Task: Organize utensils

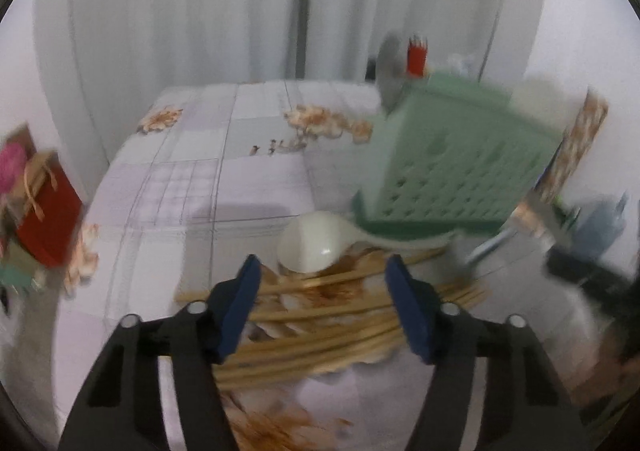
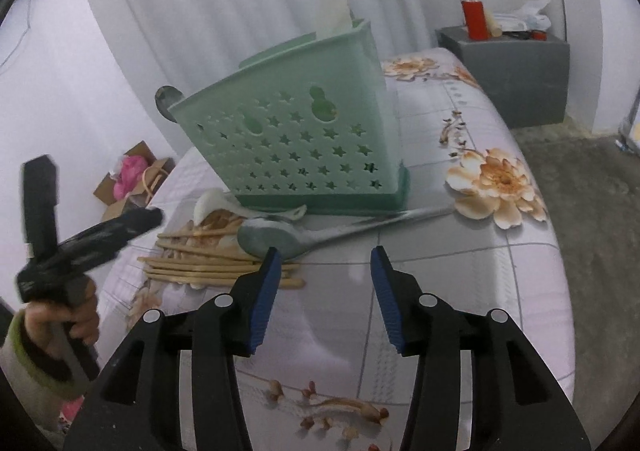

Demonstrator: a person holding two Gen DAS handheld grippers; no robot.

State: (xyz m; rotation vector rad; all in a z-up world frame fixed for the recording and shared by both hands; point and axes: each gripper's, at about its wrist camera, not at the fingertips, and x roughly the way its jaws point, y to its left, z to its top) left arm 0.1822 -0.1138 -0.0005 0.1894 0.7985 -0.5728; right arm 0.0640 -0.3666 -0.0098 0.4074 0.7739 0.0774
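Observation:
A green perforated utensil holder [image 2: 304, 135] stands on the flowered bed cover [image 2: 460, 271]; a white utensil [image 2: 334, 7] and a metal one [image 2: 166, 99] stick out of it. It also shows in the left wrist view [image 1: 452, 155]. Before it lie a white spoon [image 1: 316, 247], a metal ladle [image 2: 272, 239] and several wooden chopsticks [image 2: 200, 267]. My left gripper [image 1: 322, 271] is open just above the chopsticks [image 1: 320, 335]. My right gripper [image 2: 322, 263] is open and empty, just short of the ladle's bowl. The left gripper's body and the hand holding it show in the right wrist view [image 2: 80, 247].
A grey bedside cabinet [image 2: 508, 67] with a red flask [image 2: 474, 17] stands right of the bed. A red box [image 1: 50, 211] and a cardboard box with pink stuff [image 2: 132, 175] lie on the floor at the left. Curtains hang behind.

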